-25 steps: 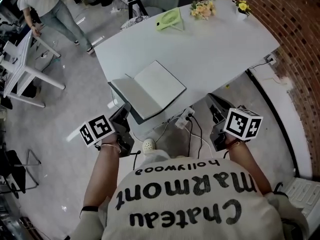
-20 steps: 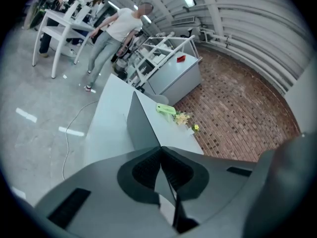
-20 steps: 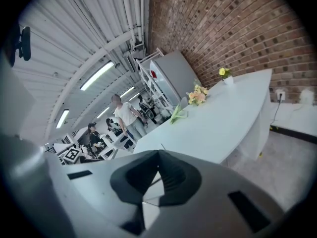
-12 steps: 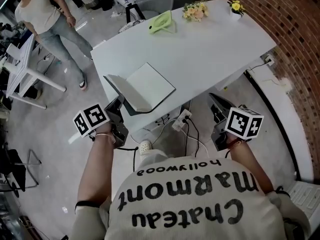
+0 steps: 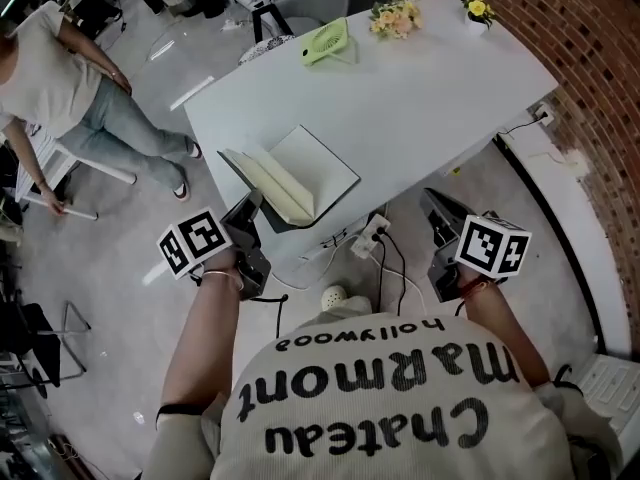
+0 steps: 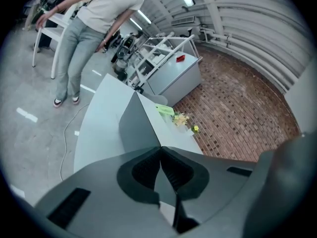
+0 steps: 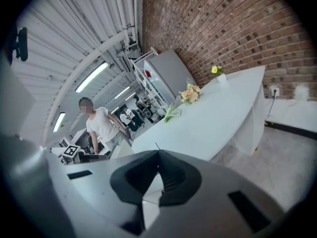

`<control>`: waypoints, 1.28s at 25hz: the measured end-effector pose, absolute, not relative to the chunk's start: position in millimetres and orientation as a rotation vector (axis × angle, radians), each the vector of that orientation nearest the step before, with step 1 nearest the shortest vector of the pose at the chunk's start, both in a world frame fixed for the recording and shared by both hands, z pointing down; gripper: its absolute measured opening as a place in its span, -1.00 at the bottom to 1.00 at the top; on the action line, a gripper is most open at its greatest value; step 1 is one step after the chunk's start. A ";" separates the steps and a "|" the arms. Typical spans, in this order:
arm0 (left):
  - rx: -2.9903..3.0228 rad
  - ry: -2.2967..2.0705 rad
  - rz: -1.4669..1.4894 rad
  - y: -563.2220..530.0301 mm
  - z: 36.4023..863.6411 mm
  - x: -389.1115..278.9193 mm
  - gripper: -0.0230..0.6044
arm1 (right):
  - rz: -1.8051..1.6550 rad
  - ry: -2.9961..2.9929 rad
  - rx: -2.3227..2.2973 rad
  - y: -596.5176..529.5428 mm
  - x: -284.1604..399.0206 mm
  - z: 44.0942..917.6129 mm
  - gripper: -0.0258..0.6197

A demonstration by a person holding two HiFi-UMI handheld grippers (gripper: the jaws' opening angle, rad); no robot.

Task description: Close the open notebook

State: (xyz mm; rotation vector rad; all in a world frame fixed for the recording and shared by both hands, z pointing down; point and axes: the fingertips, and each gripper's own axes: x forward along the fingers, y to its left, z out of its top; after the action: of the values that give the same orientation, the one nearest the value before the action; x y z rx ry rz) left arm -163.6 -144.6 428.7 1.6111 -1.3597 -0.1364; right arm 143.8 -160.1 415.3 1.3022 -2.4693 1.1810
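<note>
- Left gripper (image 5: 250,213), jaws pressed together, sits just beside the notebook (image 5: 305,168)'s half-raised cover: tip it over smoothly.
- Right gripper (image 5: 432,206), jaws together, hangs well clear of the notebook.

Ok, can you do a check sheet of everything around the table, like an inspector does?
Surface: white table, mostly bare.
Job's things: notebook open near the front edge, its left cover tilted up, not closed yet.
Clutter: green fan, flower bunch and yellow flower pot along the far edge.
Grippers: left gripper has its jaws together, tips right at the raised cover. Right gripper has its jaws together with nothing between them, held off the table's front.
Cables: power strip and loose cables below the table's front edge.
Surroundings: a person on the left, brick wall on the right.
</note>
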 end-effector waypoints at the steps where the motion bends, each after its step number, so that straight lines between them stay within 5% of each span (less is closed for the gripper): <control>1: 1.615 -1.349 -0.137 -145.3 429.2 -163.9 -0.90 | 1.184 -2.464 1.311 -161.3 140.5 415.4 -0.91; 32: 1.668 -1.119 -0.209 -210.1 430.0 -110.7 -0.90 | 1.183 -2.386 1.419 -231.7 137.2 424.0 -0.91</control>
State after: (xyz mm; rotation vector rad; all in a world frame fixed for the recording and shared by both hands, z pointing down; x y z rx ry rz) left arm -110.7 -210.1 430.0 1.6678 -1.1191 -0.2094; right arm 137.2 -231.7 424.0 1.4194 -2.3856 1.1834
